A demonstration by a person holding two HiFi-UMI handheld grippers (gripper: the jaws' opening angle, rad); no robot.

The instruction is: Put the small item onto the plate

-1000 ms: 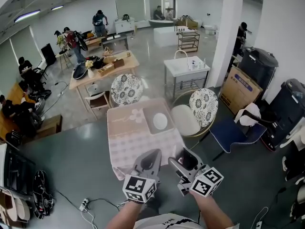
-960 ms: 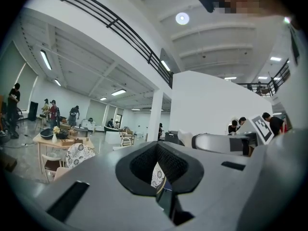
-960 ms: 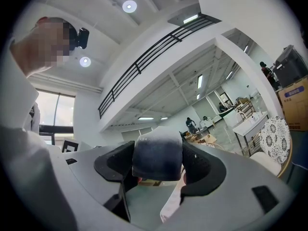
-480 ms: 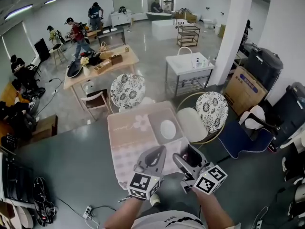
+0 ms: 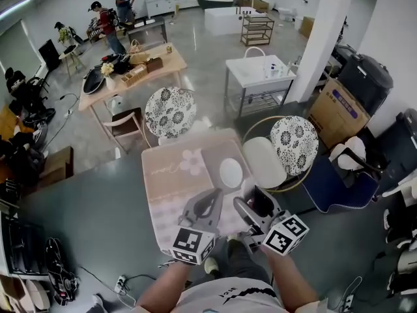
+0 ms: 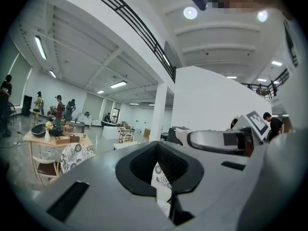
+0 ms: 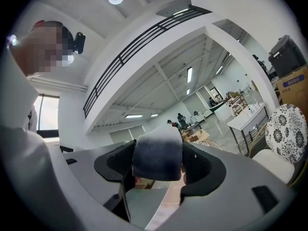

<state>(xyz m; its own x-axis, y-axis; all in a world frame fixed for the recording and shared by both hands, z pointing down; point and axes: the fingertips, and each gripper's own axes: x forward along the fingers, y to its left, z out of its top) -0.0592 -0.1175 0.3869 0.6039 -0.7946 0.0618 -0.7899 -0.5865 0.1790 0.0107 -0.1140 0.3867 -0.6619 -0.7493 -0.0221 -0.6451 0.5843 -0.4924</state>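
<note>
Right claw [image 5: 251, 207] grips small item [image 7: 158, 153], a dark block clamped between both jaws and held up off the worktop [image 5: 169, 181]. Left claw [image 5: 207, 204] is closed with nothing in it. Plate [image 5: 230, 172] sits on the worktop ahead of the right claw and slightly to its left, so the carry goes forward-left, then down.

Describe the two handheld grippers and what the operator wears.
Both are grey moulded shells with black jaw linings: left gripper, right gripper. Each carries a white cube of black square markers. No cables show. The operator wears a white shirt with dark print.
</note>
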